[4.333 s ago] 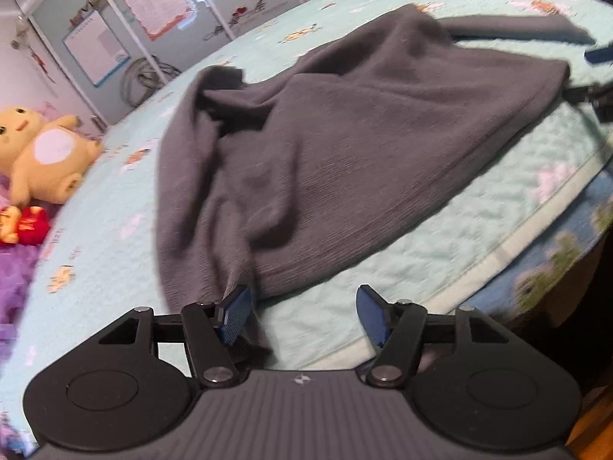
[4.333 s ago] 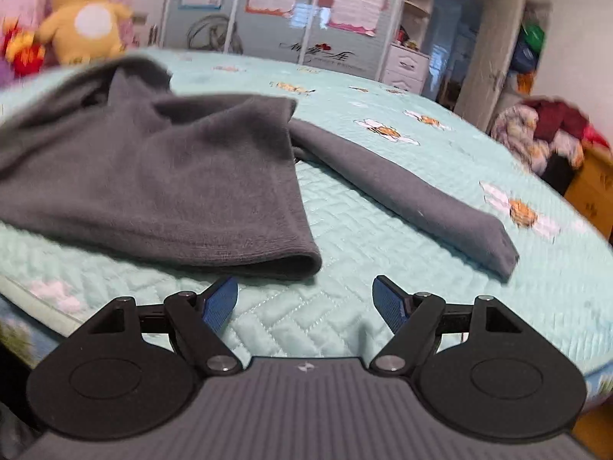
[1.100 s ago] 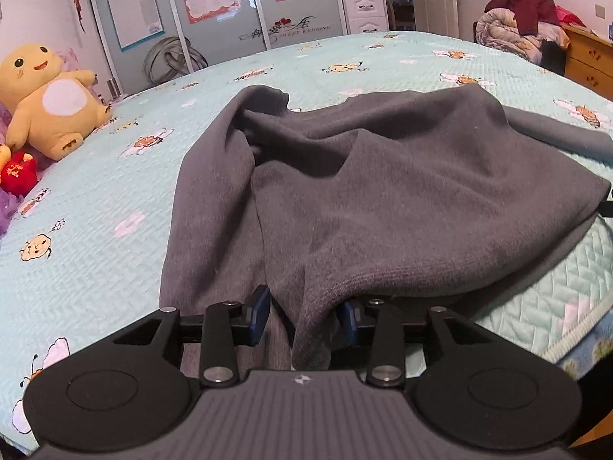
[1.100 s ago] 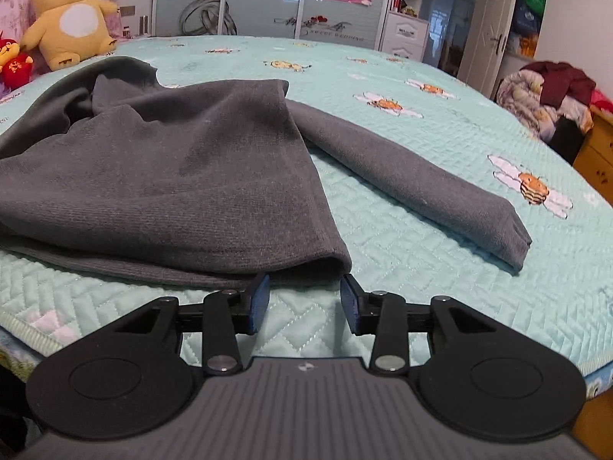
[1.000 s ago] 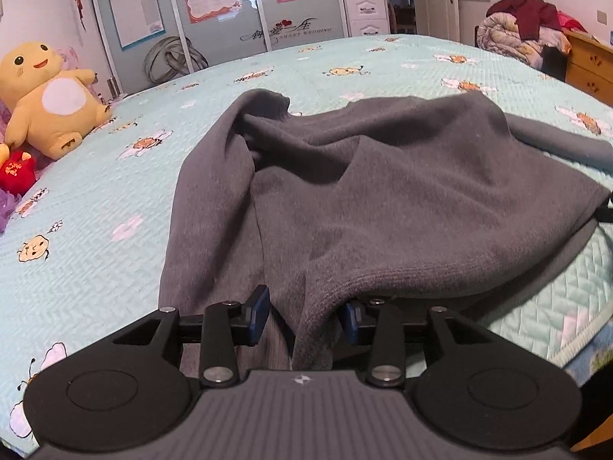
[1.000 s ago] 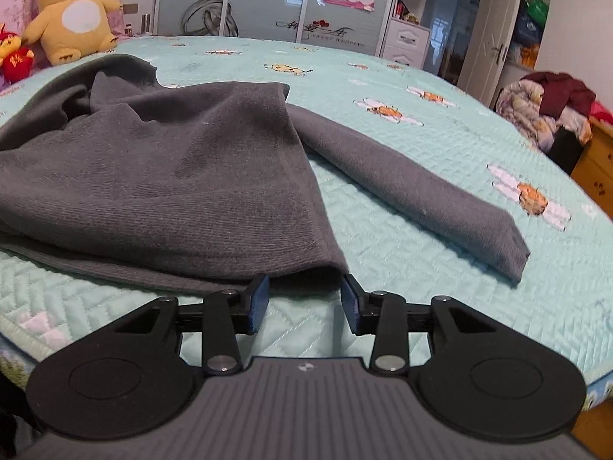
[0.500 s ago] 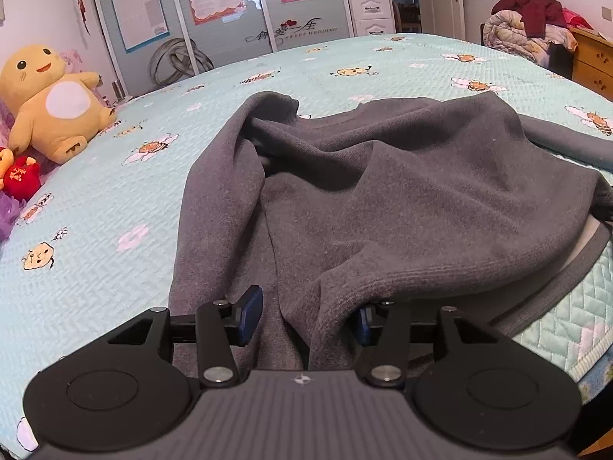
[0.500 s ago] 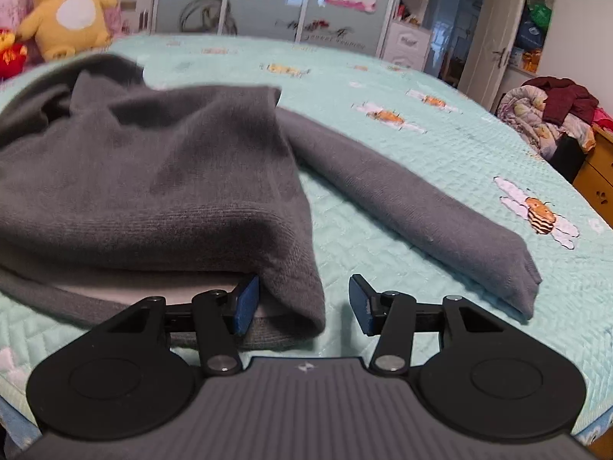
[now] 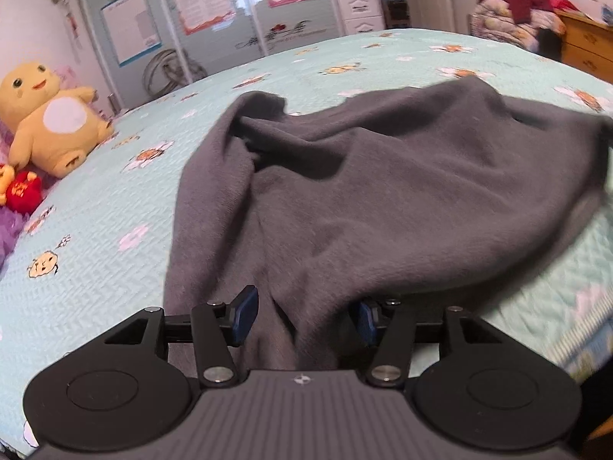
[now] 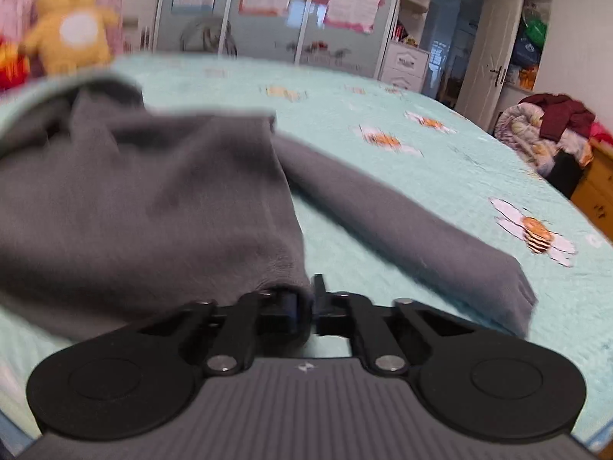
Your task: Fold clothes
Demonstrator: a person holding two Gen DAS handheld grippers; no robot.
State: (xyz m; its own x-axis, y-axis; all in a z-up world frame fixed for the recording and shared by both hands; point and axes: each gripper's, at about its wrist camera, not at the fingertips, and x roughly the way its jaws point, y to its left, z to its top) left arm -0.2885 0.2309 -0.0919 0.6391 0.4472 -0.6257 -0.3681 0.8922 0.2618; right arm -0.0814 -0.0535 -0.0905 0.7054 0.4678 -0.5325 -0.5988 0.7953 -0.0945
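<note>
A dark grey sweater (image 9: 383,191) lies crumpled on the pale green quilted bed (image 9: 115,211). In the left wrist view my left gripper (image 9: 304,320) straddles a bunched fold of the near hem. Its jaws are opening, and the left pad (image 9: 245,316) stands clear of the cloth. In the right wrist view the sweater (image 10: 153,199) fills the left half, with one sleeve (image 10: 402,222) stretched out to the right across the bed (image 10: 421,134). My right gripper (image 10: 312,303) is shut on the sweater's near right hem corner.
A yellow plush toy (image 9: 53,119) and a small red toy (image 9: 23,191) sit at the bed's far left. A heap of clothes (image 10: 548,130) and a wooden dresser (image 9: 586,46) stand past the right side. Wardrobe doors (image 9: 199,11) line the back wall.
The right jaws have closed onto the hem corner that lay between them. The left jaws have spread wider around their fold. The hem has lifted a little and both views have shifted.
</note>
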